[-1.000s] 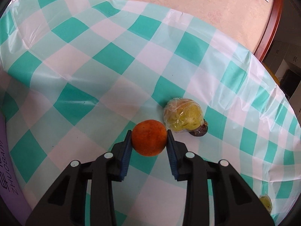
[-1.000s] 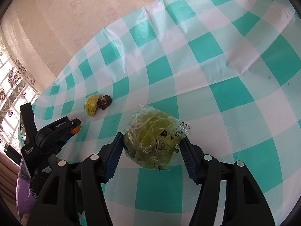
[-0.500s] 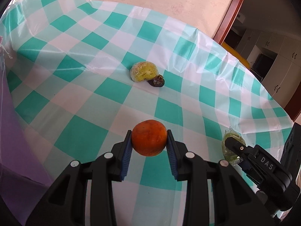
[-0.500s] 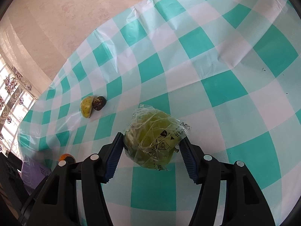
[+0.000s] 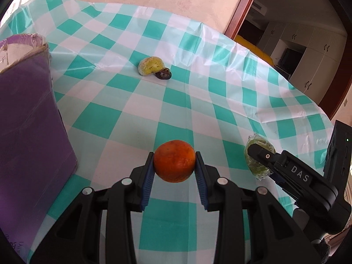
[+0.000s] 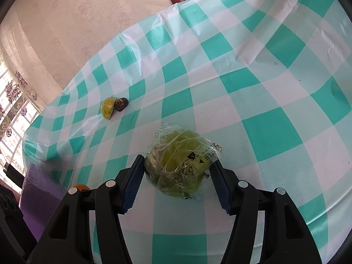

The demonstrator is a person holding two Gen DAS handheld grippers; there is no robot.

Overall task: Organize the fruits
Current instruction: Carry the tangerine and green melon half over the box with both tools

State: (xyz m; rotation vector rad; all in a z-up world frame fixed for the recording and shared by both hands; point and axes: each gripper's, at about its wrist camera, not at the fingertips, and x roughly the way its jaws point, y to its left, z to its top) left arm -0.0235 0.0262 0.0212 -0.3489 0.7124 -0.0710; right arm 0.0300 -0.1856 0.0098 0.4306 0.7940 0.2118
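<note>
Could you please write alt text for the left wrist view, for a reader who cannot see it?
The left gripper holds an orange above a teal-checked tablecloth. A purple box stands at left; the right gripper holds a wrapped green fruit.

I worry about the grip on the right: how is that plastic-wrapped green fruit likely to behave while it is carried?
The wrapped green fruit has loose, crinkled film, so it may slip a little inside the right gripper. It looks round and firm, so it would probably roll if set down on the checked tablecloth.
</note>
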